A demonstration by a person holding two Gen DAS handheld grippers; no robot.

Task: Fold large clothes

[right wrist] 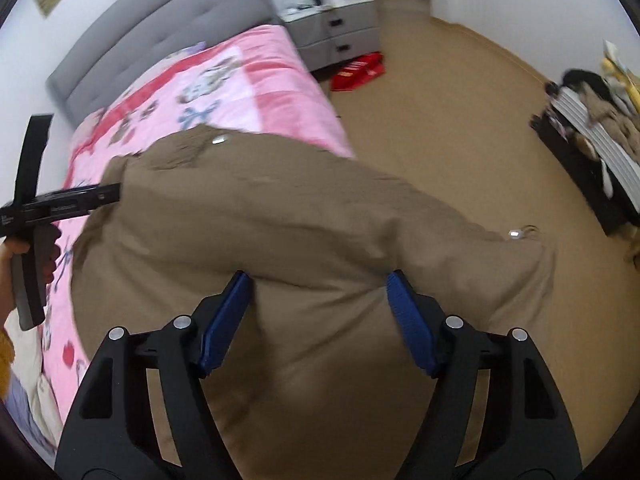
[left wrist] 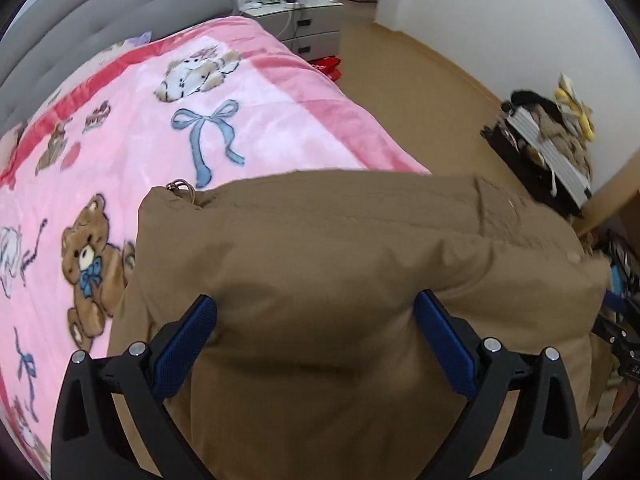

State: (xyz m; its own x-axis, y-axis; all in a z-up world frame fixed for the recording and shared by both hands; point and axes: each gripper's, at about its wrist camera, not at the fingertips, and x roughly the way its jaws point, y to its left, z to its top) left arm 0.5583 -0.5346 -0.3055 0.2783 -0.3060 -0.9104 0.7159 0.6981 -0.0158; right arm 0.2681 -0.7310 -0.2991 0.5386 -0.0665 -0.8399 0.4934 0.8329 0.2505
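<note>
So I've got a big brown garment (left wrist: 360,264) bunched up between both grippers, held up over the foot end of the bed, with part of it hanging past the bed's edge above the tan floor (right wrist: 440,120).

My left gripper (left wrist: 316,308) has its 2 blue pads (left wrist: 188,344) spread pretty wide, and a thick wad of the brown fabric fills the whole gap between them, pressing on both pads. It's a grip on a fat bundle, not a thin pinch.

Same deal on my right gripper (right wrist: 320,284): blue pads (right wrist: 224,320) set wide apart, a fold of the garment stuffed between them and touching both. From the right wrist view I can also see the left gripper's black body (right wrist: 60,200) off to the left, with my hand (right wrist: 16,252) on its handle, poking into the far side of the fabric.

There's a small metal snap (right wrist: 218,140) on the upper part of the garment and another bit of shiny hardware (right wrist: 514,234) near its right edge. In the left view a drawstring (left wrist: 182,188) sticks out at the top left corner.

Under it all is the pink blanket (left wrist: 160,120) with teddy bears and blue bows, a grey padded headboard (right wrist: 160,20) behind, and a grey nightstand (left wrist: 312,28) beside the bed. A red bag (right wrist: 358,70) lies on the floor near the nightstand, and a pile of stuff (left wrist: 548,144) sits against the far wall.
</note>
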